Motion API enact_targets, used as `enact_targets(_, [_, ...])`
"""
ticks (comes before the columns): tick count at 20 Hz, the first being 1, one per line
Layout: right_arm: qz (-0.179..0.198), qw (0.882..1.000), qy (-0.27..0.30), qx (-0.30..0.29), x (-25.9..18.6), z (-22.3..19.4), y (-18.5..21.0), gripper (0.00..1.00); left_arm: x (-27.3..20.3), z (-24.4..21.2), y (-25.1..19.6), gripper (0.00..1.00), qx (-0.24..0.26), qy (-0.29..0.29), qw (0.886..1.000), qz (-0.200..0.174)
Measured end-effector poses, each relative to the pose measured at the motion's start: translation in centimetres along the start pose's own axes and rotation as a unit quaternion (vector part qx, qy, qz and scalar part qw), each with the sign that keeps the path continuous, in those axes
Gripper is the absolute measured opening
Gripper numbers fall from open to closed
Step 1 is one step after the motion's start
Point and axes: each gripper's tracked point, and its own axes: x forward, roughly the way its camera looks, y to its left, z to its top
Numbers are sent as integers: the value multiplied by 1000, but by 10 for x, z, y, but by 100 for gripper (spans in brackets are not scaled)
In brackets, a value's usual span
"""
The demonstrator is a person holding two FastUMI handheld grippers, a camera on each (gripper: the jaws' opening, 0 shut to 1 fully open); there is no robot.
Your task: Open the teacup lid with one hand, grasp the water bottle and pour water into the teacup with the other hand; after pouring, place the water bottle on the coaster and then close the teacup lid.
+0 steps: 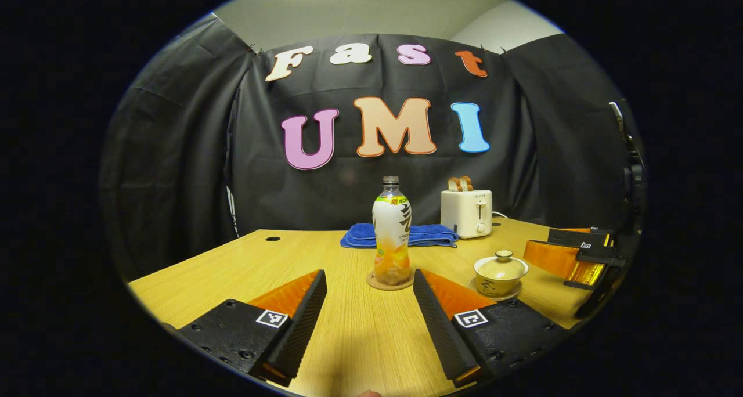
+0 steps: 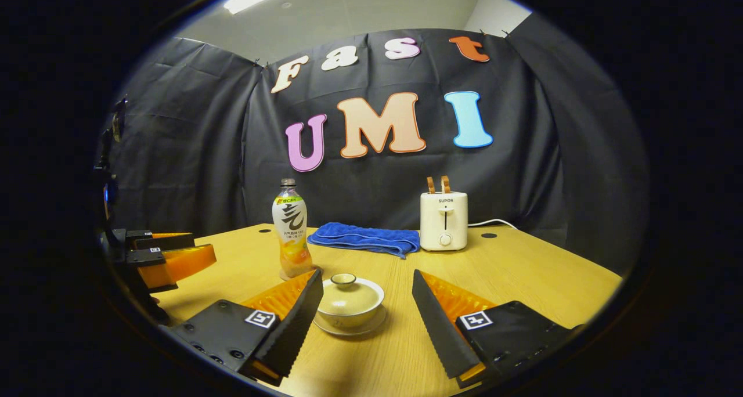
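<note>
A water bottle [image 1: 392,234] with a white and orange label stands upright on a round coaster [image 1: 390,282], straight ahead of my open left gripper [image 1: 370,313]. To its right sits a cream teacup [image 1: 500,274] on a saucer, its lid [image 1: 501,263] on. The right gripper view has the lidded teacup [image 2: 349,300] just beyond my open right gripper [image 2: 367,316], close to the left finger, with the bottle [image 2: 291,234] behind it to the left. Each gripper shows in the other's view: the right gripper [image 1: 583,257] at the right edge, the left gripper [image 2: 159,257] at the left edge.
A folded blue towel [image 1: 400,235] lies at the back of the wooden table [image 1: 360,339], and a white toaster [image 1: 466,211] with bread in its slots stands beside it. The toaster [image 2: 444,220] has a cord running right. Black cloth walls enclose the table.
</note>
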Motion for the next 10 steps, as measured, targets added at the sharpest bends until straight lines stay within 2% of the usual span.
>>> enact_targets(2, [-3, 1000, 1, 2, -7, -4, -1, 94, -5, -2, -2, 88, 5, -1, 1000, 0])
enact_targets(3, [-4, 1000, -1, 3, -9, -2, -2, 98, -6, -3, -2, 88, 7, -2, 1000, 0])
enact_targets(7, [-10, 1000, -1, 2, -14, -3, -3, 98, -7, -5, 0, 88, 12, -5, 1000, 2])
enact_targets(8, [-13, 1000, -4, -3, -15, -2, -3, 94, -7, -6, -1, 88, 11, -4, 1000, 2])
enact_targets(10, [-25, 1000, -15, -10, -18, 2, -5, 98, -7, -9, 1, 88, 9, -1, 1000, 7])
